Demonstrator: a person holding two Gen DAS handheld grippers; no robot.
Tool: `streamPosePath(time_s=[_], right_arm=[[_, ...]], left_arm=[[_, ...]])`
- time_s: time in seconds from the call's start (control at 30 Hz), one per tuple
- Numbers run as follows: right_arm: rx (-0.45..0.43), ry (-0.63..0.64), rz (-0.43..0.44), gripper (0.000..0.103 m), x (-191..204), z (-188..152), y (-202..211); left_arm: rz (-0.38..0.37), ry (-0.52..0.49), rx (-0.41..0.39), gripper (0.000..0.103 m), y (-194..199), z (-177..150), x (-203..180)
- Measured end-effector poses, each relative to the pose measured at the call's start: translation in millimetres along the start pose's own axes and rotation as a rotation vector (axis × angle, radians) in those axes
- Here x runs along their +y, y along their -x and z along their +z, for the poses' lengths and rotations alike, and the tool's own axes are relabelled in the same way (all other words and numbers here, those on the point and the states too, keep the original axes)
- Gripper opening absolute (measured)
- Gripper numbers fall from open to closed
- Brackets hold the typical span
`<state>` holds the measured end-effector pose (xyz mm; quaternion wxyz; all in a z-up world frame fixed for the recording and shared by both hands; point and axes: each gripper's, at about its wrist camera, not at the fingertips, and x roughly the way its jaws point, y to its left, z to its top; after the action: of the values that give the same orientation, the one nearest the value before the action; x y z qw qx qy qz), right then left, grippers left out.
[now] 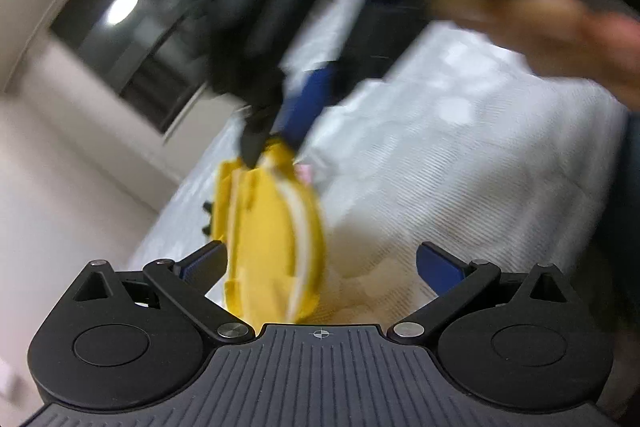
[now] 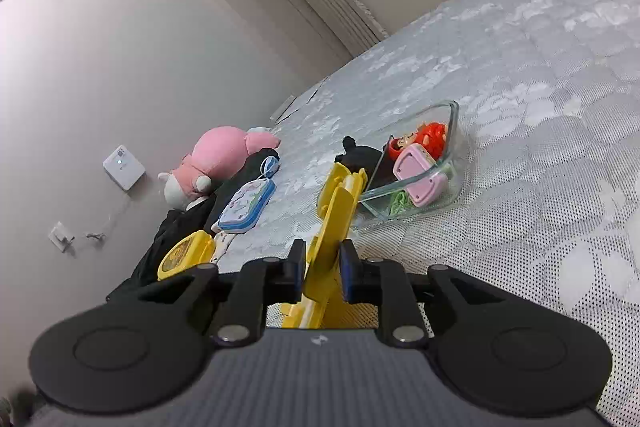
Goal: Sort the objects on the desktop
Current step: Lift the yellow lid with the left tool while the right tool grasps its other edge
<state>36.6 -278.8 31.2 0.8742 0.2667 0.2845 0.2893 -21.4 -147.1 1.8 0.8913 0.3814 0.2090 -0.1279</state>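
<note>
Yellow plastic toy [image 2: 334,227] is clamped between the pads of my right gripper [image 2: 322,277], held above the white lace cover [image 2: 520,107]. Just past its far end sits the glass container [image 2: 450,163], holding a pink block [image 2: 418,179], a red figure [image 2: 426,139] and something green. My left gripper [image 1: 320,263] is spread wide, gripping nothing; the same toy [image 1: 272,239] hangs between its fingers. Left view is motion-blurred. Pink plush [image 2: 218,159], small pouch [image 2: 246,207] and yellow case [image 2: 186,255] lie near the wall.
</note>
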Motion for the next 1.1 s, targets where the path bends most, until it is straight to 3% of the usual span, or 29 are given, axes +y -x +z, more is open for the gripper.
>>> streamPosePath(time_s=[0.03, 0.1, 0.13, 0.2, 0.23, 0.37, 0.47, 0.57, 0.67, 0.83, 0.93, 1.1], right_arm=[[0.001, 0.001, 0.002, 0.021, 1, 1, -1], [0.003, 0.002, 0.004, 0.022, 2, 3, -2], [0.003, 0.004, 0.001, 0.022, 2, 4, -3], [-0.001, 0.005, -0.012, 0.025, 3, 5, -5], [-0.004, 0.005, -0.02, 0.026, 3, 6, -6], [-0.024, -0.007, -0.003, 0.031, 1, 4, -5], [-0.099, -0.097, 0.059, 0.05, -6, 4, 5], [-0.143, -0.123, 0.077, 0.051, -8, 7, 14], [-0.146, -0.091, 0.043, 0.064, -2, 7, 11], [-0.062, -0.055, 0.019, 0.065, 8, -3, -20], [0.001, -0.073, 0.015, 0.075, 13, -11, -44], [0.14, -0.06, 0.017, 0.075, 25, -23, -94]], left_arm=[[-0.022, 0.052, 0.011, 0.103, -2, 1, 9], [-0.051, 0.131, 0.037, 0.092, -8, 3, 25], [-0.052, 0.143, 0.055, 0.058, -11, 5, 30], [-0.032, 0.141, 0.1, 0.039, -20, 7, 36], [-0.025, 0.148, 0.108, 0.037, -23, 6, 40], [-0.053, 0.2, 0.105, 0.035, -21, 9, 55], [-0.067, 0.283, 0.096, 0.033, -21, -3, 74], [-0.109, 0.453, 0.09, 0.034, -18, -13, 111], [-0.138, 0.639, 0.063, 0.036, -13, -28, 151], [-0.153, 1.021, 0.015, 0.036, -12, -77, 219], [-0.181, 1.253, 0.0, 0.036, -19, -119, 252], [-0.139, 1.443, -0.001, 0.034, -32, -171, 278]])
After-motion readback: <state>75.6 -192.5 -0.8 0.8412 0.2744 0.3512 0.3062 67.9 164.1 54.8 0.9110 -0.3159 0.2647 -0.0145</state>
